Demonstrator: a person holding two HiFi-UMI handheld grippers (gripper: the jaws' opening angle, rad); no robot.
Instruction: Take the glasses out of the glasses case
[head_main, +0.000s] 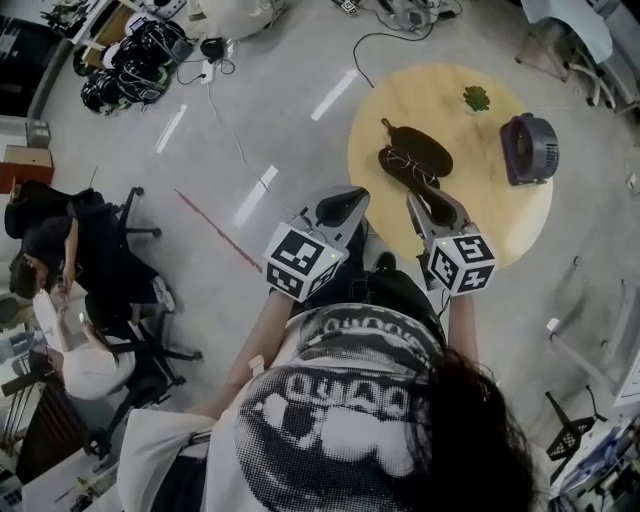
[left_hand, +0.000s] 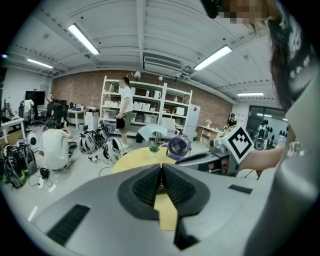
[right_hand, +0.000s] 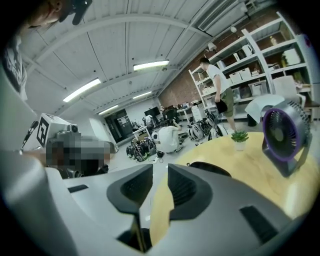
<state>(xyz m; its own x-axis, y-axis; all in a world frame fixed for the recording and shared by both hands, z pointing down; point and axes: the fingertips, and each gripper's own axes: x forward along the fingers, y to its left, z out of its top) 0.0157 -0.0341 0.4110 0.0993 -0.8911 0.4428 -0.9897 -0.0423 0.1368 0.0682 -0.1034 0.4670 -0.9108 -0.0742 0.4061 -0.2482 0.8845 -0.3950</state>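
Note:
The black glasses case (head_main: 418, 150) lies open on the round wooden table (head_main: 440, 90), and the glasses (head_main: 408, 166) rest in its near half. My right gripper (head_main: 432, 203) hovers just short of the case at the table's near edge. Its jaws stand a little apart with nothing between them. In the right gripper view the case (right_hand: 210, 167) shows just beyond the right gripper (right_hand: 160, 172). My left gripper (head_main: 343, 203) hangs over the floor left of the table, its jaws together and empty. In the left gripper view the left gripper (left_hand: 161, 169) points toward the table (left_hand: 134, 158).
A small purple-ringed fan (head_main: 530, 148) stands at the table's right edge and a little potted plant (head_main: 476, 97) at its far side. Cables, bags (head_main: 130, 65) and seated people (head_main: 60, 260) occupy the floor to the left. Shelves (left_hand: 150, 107) line the back wall.

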